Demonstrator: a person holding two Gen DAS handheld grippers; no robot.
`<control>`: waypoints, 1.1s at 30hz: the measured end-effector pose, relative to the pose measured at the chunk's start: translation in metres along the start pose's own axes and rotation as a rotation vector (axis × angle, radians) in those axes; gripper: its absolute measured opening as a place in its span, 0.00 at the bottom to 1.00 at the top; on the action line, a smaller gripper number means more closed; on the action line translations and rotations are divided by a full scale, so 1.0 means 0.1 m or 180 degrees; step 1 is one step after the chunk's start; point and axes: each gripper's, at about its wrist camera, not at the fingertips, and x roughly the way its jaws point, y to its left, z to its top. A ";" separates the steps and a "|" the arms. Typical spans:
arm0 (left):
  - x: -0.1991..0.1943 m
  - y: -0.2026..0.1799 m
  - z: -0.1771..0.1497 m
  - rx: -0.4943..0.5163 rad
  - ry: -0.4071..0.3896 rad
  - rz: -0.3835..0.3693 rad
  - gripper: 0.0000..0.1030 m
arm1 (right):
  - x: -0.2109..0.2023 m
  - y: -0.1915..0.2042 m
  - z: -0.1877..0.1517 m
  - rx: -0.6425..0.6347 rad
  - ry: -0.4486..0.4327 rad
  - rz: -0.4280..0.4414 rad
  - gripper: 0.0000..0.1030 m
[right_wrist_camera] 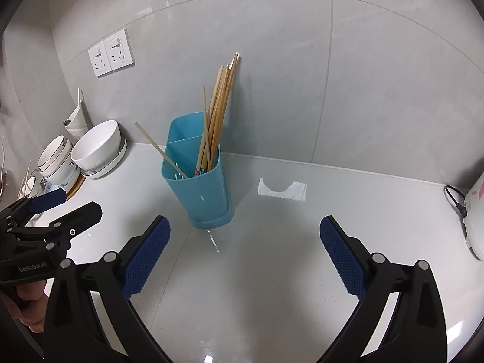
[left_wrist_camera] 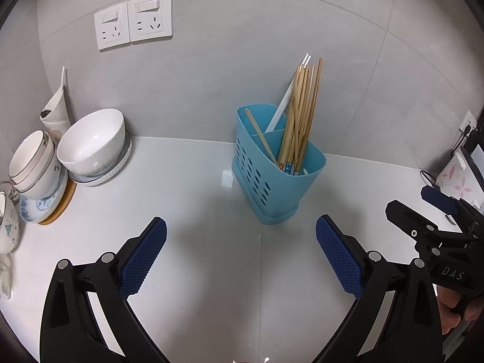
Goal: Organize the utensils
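left tongs (left_wrist_camera: 241,236) released, marked "GenRobot.AI" | right tongs (right_wrist_camera: 245,236) released, marked "DAS" | blue caddy (left_wrist_camera: 272,178) holds chopsticks (left_wrist_camera: 302,112)

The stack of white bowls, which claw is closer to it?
Left. The left gripper is right beside the bowls; the right gripper sits farther over, past the blue holder.

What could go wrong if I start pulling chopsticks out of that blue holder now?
1. The tall blue plastic holder carries a leaning bundle of wooden chopsticks that rises well above its rim; tugging one could tip it.
2. One loose wooden chopstick slants out over the rim alone and might get knocked out.
3. The stacked white ceramic bowls stand close by on the left; a wide swing of the open left tool might bump them.
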 end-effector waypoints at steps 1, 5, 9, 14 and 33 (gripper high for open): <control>0.00 0.00 0.00 0.0004 0.0002 0.0000 0.94 | 0.00 0.00 0.00 0.0002 0.0003 -0.0001 0.93; 0.02 -0.01 0.00 0.0001 0.0016 0.0001 0.94 | 0.03 0.00 0.01 0.0009 0.0027 -0.0011 0.93; 0.02 -0.02 0.01 -0.0001 0.0020 0.0001 0.94 | 0.05 -0.01 0.02 0.0021 0.0047 -0.0014 0.93; 0.03 -0.02 0.01 0.0008 0.0034 -0.0019 0.94 | 0.06 -0.02 0.02 0.0034 0.0060 -0.0024 0.93; 0.04 -0.10 0.00 0.0059 0.0070 -0.0007 0.94 | 0.08 -0.06 0.05 0.0047 0.0116 -0.0046 0.93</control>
